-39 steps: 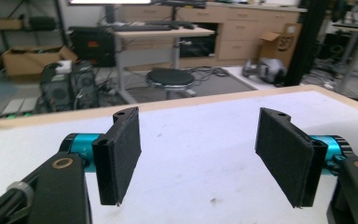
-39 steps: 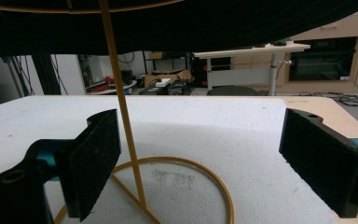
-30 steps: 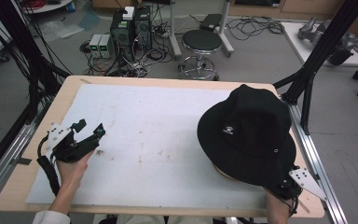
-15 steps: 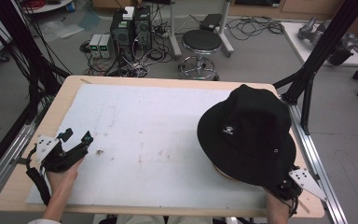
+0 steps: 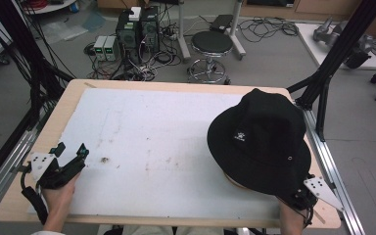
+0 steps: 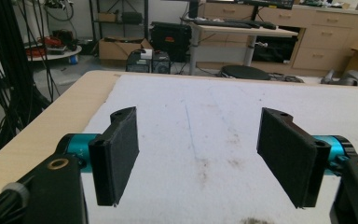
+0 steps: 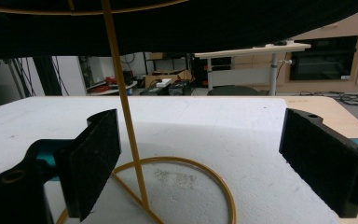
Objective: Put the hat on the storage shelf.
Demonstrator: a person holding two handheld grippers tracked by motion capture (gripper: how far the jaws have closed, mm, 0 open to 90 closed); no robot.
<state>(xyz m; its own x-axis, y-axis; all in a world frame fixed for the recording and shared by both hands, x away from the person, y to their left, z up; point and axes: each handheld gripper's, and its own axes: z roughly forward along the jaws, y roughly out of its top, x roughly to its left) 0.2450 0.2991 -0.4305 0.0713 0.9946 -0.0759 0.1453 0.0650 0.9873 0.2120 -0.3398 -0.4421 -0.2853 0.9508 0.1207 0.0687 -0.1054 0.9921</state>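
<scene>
A black bucket hat [image 5: 262, 139] with a small white logo sits on a yellow wire stand at the right of the white mat [image 5: 166, 127]. My right gripper [image 5: 301, 196] is at the near right corner, partly under the brim. In the right gripper view it [image 7: 209, 161] is open, the hat brim [image 7: 168, 23] hangs overhead, and the stand's pole [image 7: 121, 93] rises just inside the left jaw from a ring base [image 7: 200, 163]. My left gripper [image 5: 71, 149] is at the mat's near left edge, open [image 6: 200, 158] with bare mat between its jaws.
The mat covers a wooden table [image 5: 63, 105] with metal rails along both sides. Black frame posts [image 5: 333, 54] stand at the left and right edges. Beyond the far edge are a stool [image 5: 210, 44], computers and floor cables.
My left gripper has drawn back to the left and toward the near edge, still open. The right gripper and the hat have not moved.
</scene>
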